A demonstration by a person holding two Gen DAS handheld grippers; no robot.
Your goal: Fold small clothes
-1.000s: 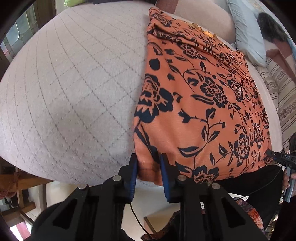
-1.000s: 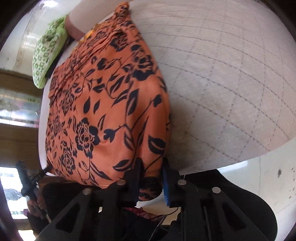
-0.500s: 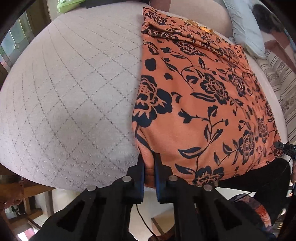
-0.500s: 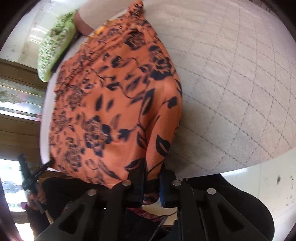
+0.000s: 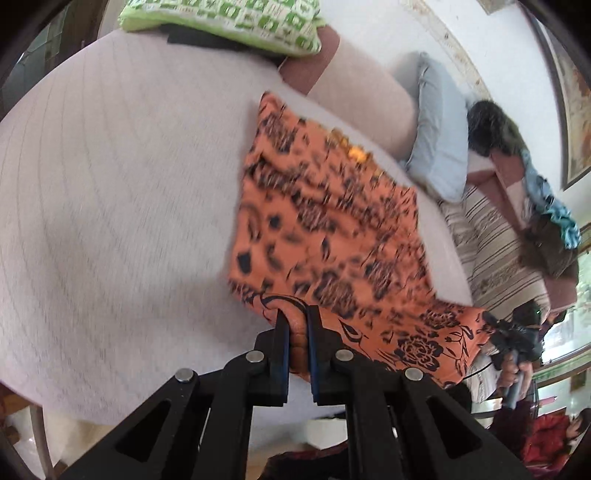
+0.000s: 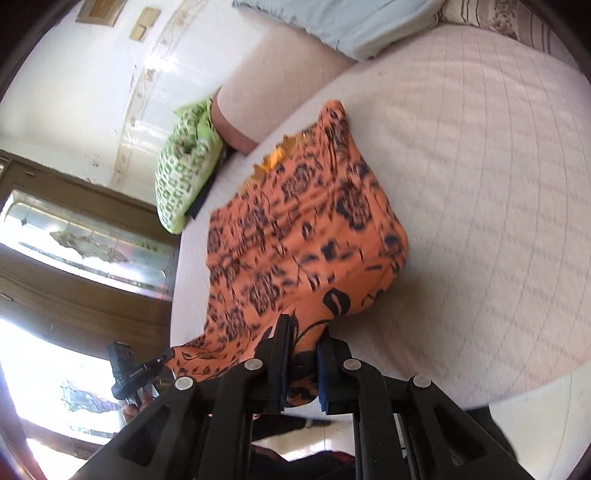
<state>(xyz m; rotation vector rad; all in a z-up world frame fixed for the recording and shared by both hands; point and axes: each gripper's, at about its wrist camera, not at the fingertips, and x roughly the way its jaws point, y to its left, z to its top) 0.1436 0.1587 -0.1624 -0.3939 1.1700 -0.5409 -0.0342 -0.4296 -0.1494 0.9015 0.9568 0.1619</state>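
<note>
- Nearest the left wrist lens, the left gripper [image 5: 294, 321] of black plastic with blue pads sits at six o'clock; its jaws are clamped on a bunched corner of the orange garment printed with dark blue flowers [image 5: 325, 229], a pinch that appears tight enough to lift the hem without slip
- In the right wrist view the right gripper [image 6: 303, 341], the same black and blue build, is likewise at six o'clock; its jaws are pressed together on the garment's other near corner [image 6: 306, 229], so the two grips share one edge, probably to keep the hem taut and level for a fold away from the person
- Between the two grips the near hem hangs stretched; in the left view it runs from six toward four o'clock, where the right gripper [image 5: 511, 336] and the hand holding it show small and dark; in the right view the left gripper [image 6: 129, 369] shows at eight o'clock
- The garment's near part is raised off the pale quilted bed cover [image 5: 110, 221]; its far part lies on that cover, toward twelve o'clock, acting as the anchor for the fold
- Farther off, a green and white patterned cushion [image 5: 221, 22] lies at twelve o'clock in the left view, and a light blue pillow [image 5: 439, 147] at two o'clock, both well apart from the garment
- Judged from this, the fold is only begun; the lifted hem has yet to be carried over to the far edge
</note>
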